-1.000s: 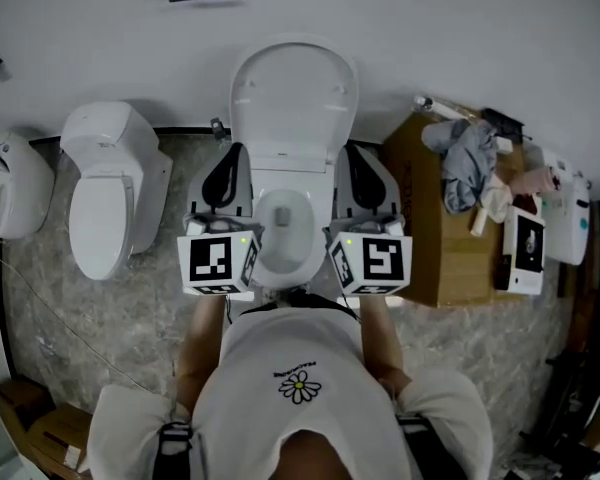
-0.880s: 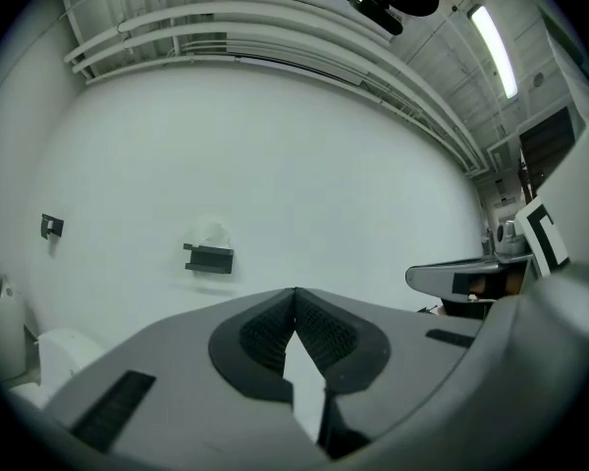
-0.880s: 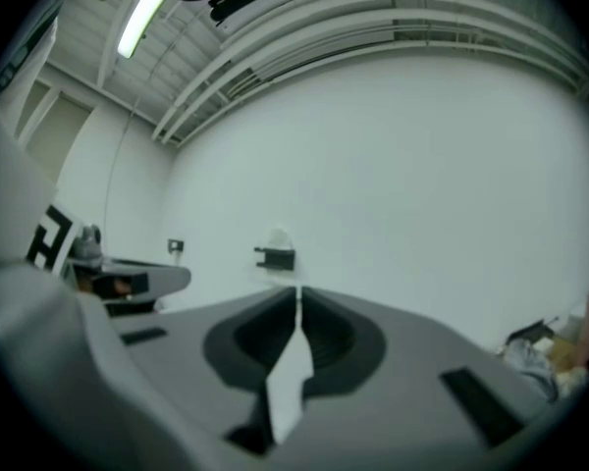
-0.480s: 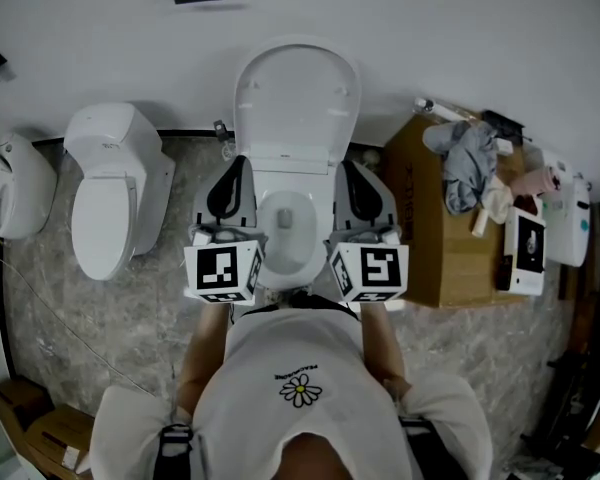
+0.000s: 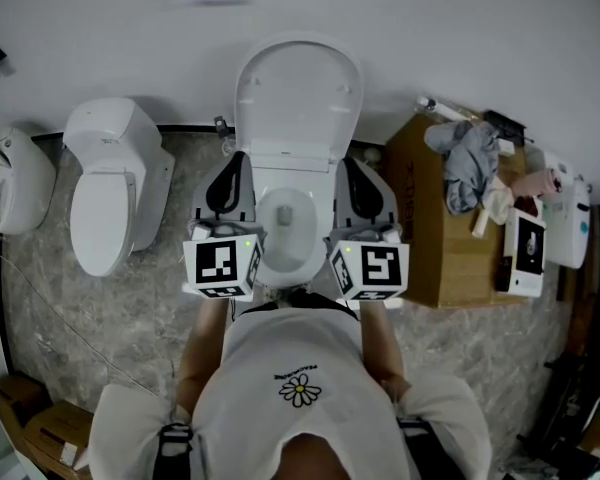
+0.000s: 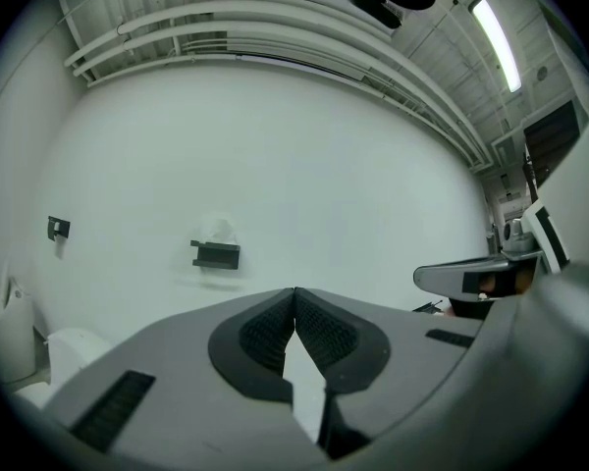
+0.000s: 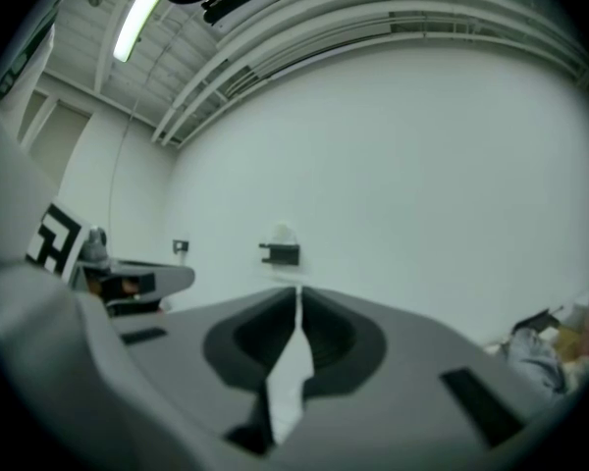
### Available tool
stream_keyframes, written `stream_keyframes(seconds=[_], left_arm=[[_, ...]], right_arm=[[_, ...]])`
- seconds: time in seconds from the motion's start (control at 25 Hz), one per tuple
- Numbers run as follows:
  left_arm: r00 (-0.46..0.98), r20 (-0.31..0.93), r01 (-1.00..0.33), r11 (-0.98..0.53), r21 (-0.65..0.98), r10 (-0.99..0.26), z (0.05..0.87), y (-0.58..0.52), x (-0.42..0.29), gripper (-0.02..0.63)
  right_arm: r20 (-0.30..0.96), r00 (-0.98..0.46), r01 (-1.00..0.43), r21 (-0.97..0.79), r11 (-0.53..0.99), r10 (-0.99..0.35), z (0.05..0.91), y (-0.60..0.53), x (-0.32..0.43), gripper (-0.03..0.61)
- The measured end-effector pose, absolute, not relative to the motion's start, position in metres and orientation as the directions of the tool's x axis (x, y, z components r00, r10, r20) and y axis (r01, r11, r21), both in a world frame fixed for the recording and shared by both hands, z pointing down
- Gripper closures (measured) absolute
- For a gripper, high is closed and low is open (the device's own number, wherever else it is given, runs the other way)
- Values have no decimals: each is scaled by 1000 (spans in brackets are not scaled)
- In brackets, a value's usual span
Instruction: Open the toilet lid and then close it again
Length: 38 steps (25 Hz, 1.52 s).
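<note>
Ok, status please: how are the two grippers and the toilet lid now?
Left hand-held gripper shut, empty. Right hand-held gripper shut, empty. Toilet lid up, fully open. Nothing seen blocking its way down.

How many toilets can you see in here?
2. One toilet with its lid up stands in the middle; a closed toilet stands left of it. A white fixture cut off at the left edge may be a third.
</note>
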<state>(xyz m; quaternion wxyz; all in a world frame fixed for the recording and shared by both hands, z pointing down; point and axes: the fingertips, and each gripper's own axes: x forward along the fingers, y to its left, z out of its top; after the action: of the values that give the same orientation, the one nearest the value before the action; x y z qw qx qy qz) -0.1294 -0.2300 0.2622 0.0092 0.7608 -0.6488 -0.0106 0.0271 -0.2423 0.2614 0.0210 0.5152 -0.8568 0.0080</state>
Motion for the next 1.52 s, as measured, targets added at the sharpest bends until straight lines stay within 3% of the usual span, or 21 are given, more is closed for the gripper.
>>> stream_keyframes(seconds=[0.16,0.24,0.28,0.36,0.56,1.16,1.32,1.4,1.52], left_arm=[[173,17,-985,-173,2,-985,263,-261,-133,581],[190,20,-982,-191,-9,-982,261,-283,-135,501],[197,24,-980,-197,-16,-980,261,-296,-136,498],[205,35,-978,-207,-32,-978,263,-326,-138,454],[191,96,-977,-198,-77,-977,283,-409,-147,387],[130,303,-969,-185,-162,-944,382,-549,-148,385],[106,300,-971,-164,-175,-948,386,-557,-151,408],[98,296,-972,-156,-179,-950,385,-558,-153,430],[86,304,-979,-136,-149,-949,384,-556,-158,474]], right_arm=[[54,-475,-880,-4,476,-878,261,-271,27,538],[57,-470,-882,11,471,-881,258,-294,27,537],[59,-469,-882,25,471,-881,257,-307,28,531],[67,-472,-879,48,475,-879,256,-336,27,457],[125,-439,-886,106,452,-890,270,-417,28,417],[386,-331,-871,227,436,-861,378,-554,17,402],[408,-288,-885,231,403,-867,389,-567,23,408],[405,-265,-893,240,381,-875,388,-571,28,455],[408,-249,-899,240,366,-879,390,-570,31,463]])
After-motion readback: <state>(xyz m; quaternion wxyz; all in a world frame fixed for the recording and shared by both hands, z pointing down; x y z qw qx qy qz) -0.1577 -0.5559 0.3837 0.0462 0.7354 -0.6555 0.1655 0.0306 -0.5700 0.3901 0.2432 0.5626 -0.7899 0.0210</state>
